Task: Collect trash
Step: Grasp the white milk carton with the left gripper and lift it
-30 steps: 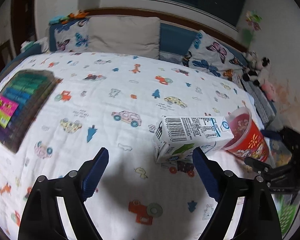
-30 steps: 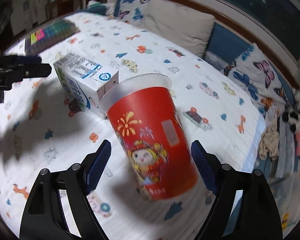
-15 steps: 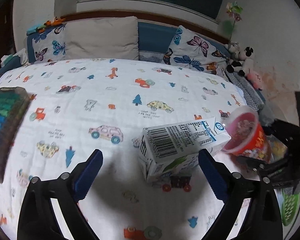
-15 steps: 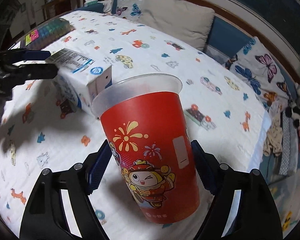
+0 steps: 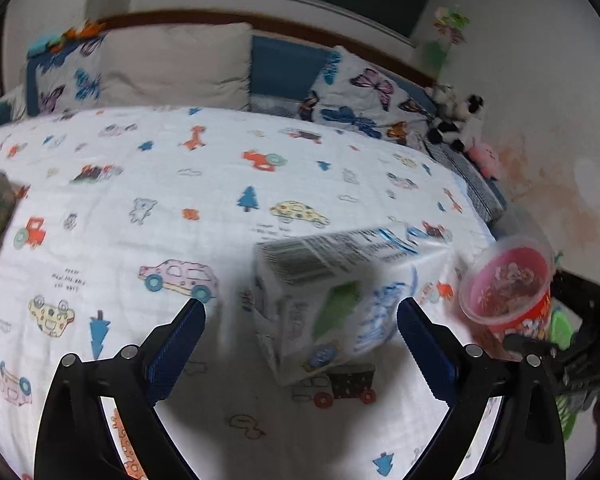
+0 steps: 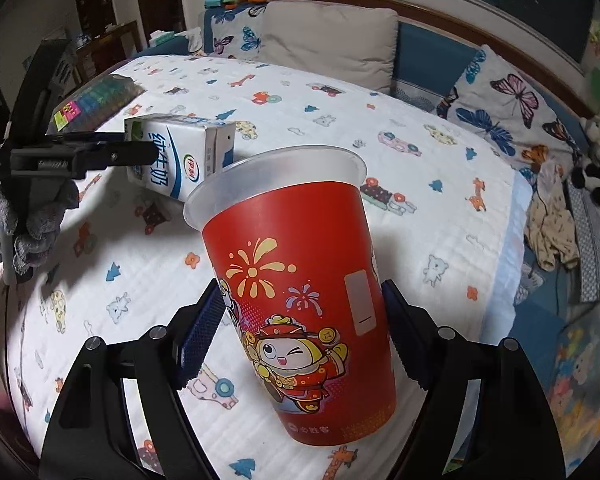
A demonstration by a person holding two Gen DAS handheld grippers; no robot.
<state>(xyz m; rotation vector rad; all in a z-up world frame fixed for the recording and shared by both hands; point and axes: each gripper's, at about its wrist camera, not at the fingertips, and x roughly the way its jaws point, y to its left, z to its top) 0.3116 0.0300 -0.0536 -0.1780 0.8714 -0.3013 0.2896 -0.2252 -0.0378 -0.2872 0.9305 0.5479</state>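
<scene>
On the bed (image 6: 440, 184), the right gripper (image 6: 300, 320) clamps a red cup (image 6: 300, 300); the left gripper (image 5: 300, 320) spreads wide around the milk carton (image 5: 332, 292) lying just beside it.

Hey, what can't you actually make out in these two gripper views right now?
- Milk carton: print smeared by motion blur in the left wrist view.
- Red cup: whether the right gripper pads actually press it; its curve hides the contact.
- Colorful box: cut off at the left view's edge; label too small in the right.
</scene>
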